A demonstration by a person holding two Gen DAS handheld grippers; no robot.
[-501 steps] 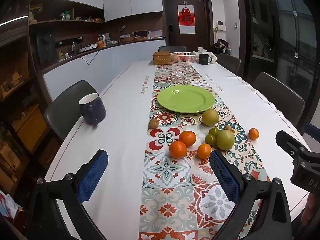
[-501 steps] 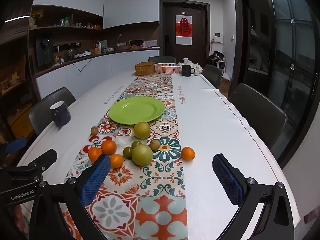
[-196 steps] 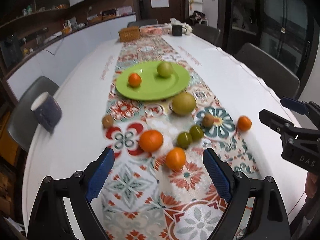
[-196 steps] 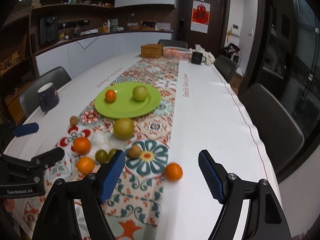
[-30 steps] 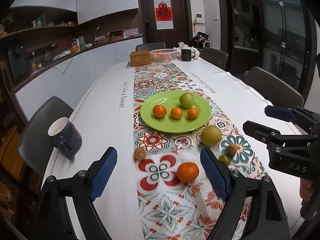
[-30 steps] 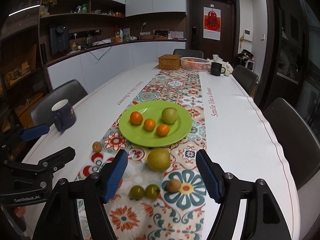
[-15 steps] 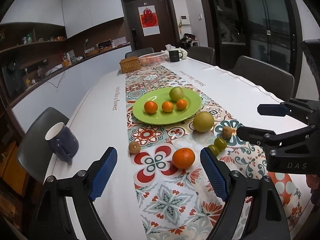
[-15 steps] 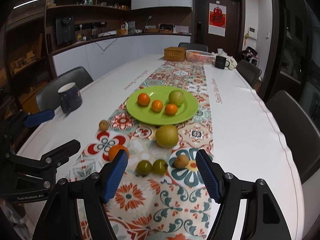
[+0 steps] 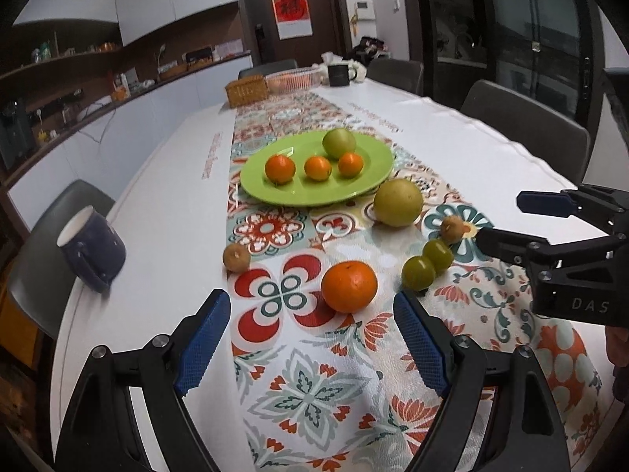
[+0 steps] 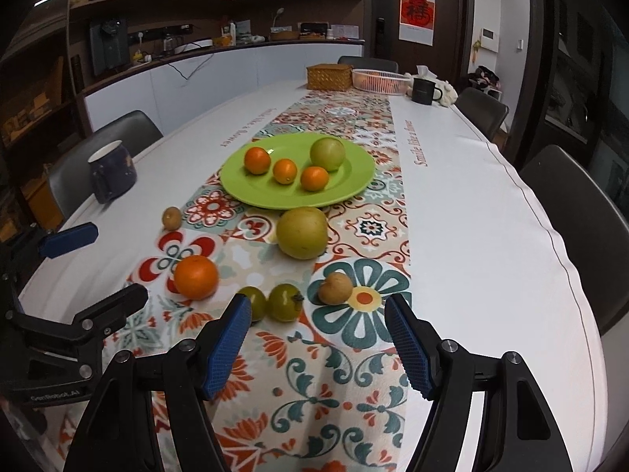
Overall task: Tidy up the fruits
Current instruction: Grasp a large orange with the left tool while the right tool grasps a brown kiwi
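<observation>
A green plate (image 9: 369,181) (image 10: 354,188) on the patterned runner holds three small oranges and a green apple (image 9: 339,143). In front of it lie a large yellow pear (image 9: 398,203) (image 10: 302,233), a big orange (image 9: 349,285) (image 10: 195,277), two small green fruits (image 9: 427,262) (image 10: 284,302) and two brown kiwis (image 9: 236,258) (image 10: 335,287). My left gripper (image 9: 312,338) is open and empty, with the big orange just beyond its fingertips. My right gripper (image 10: 318,338) is open and empty, just short of the green fruits and a kiwi.
A dark blue mug (image 9: 92,249) (image 10: 112,171) stands near the table's left edge. A wicker box (image 10: 328,76), a pink basket (image 10: 379,80) and a black mug (image 10: 424,92) stand at the far end. Chairs line both sides.
Both grippers have dropped lower and moved forward toward the loose fruit. Both stay open. The fruit has not moved.
</observation>
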